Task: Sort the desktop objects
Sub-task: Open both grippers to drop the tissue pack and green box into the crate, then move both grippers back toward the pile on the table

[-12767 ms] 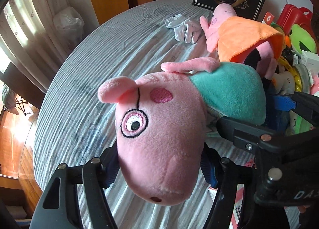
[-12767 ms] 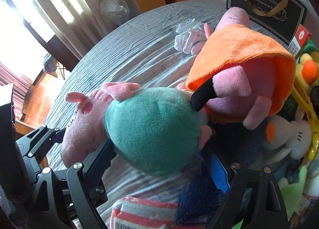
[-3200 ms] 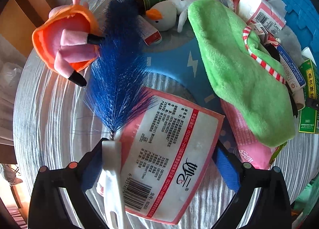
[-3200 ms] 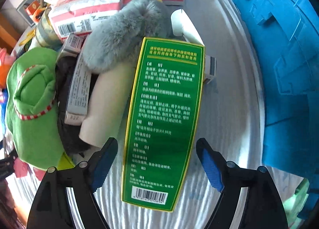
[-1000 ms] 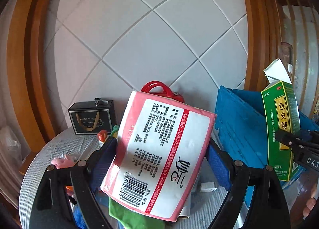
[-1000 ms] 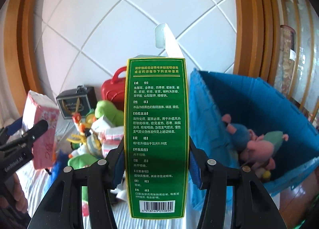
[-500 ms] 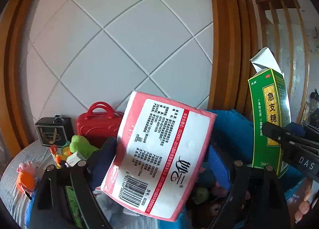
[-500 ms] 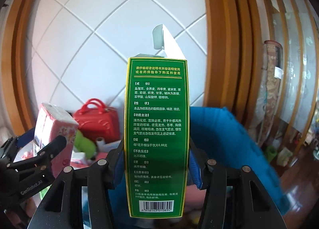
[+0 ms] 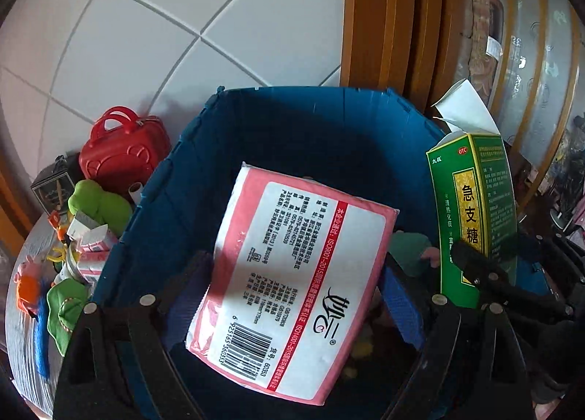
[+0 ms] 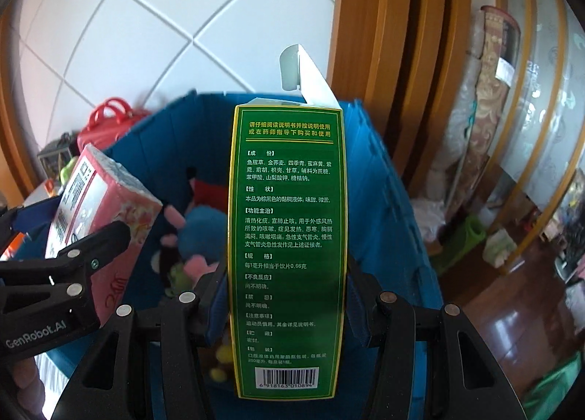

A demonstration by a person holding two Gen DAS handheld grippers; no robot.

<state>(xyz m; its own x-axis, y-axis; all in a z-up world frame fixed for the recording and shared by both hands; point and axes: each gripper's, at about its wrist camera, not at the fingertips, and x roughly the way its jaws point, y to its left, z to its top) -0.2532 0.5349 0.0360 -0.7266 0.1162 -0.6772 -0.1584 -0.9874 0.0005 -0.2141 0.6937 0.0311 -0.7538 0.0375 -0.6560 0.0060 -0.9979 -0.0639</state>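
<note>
The pink tissue pack and the green medicine box were the two things I was sorting, and both had just arrived over the open blue crate; half a second before, the cameras still looked mostly at the tiled wall and I saw only the crate's rim. My left gripper had its jaws pinching the tissue pack by its two long sides, with the barcode label toward the camera and the pack tilted. My right gripper had its jaws pressed on the narrow sides of the medicine box, which stood upright with its white top flap open. In the right wrist view I saw plush toys already lying on the crate's floor, below both loads. On the table to the left, the red toy suitcase, the green plush and small boxes were not yet sorted. I judged that the carrying part was finished and the next step was to spread the jaws; the two grippers were near each other, so I should release with care.
</note>
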